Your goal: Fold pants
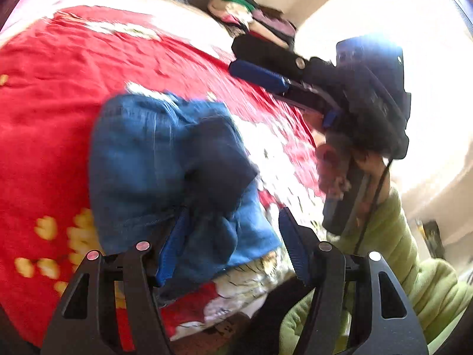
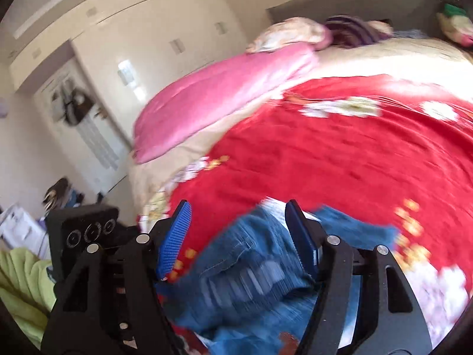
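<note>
Blue denim pants point(image 1: 165, 171) lie bunched in a folded heap on a red flowered bedspread point(image 1: 44, 112). My left gripper point(image 1: 230, 242) is open just above the near end of the heap, with nothing between its fingers. The right gripper point(image 1: 260, 68) shows in the left wrist view, raised off the bed to the right of the pants, jaws apart. In the right wrist view the pants point(image 2: 251, 278) lie below my open right gripper point(image 2: 236, 236), and the red bedspread point(image 2: 340, 159) stretches beyond. Both views are motion blurred.
A pink quilt point(image 2: 218, 94) lies along the bed's left side with pillows point(image 2: 295, 32) at the head. A pile of clothes point(image 1: 251, 17) sits at the far corner. A green-sleeved arm point(image 1: 393, 236) holds the right gripper. Wardrobes point(image 2: 133, 29) line the wall.
</note>
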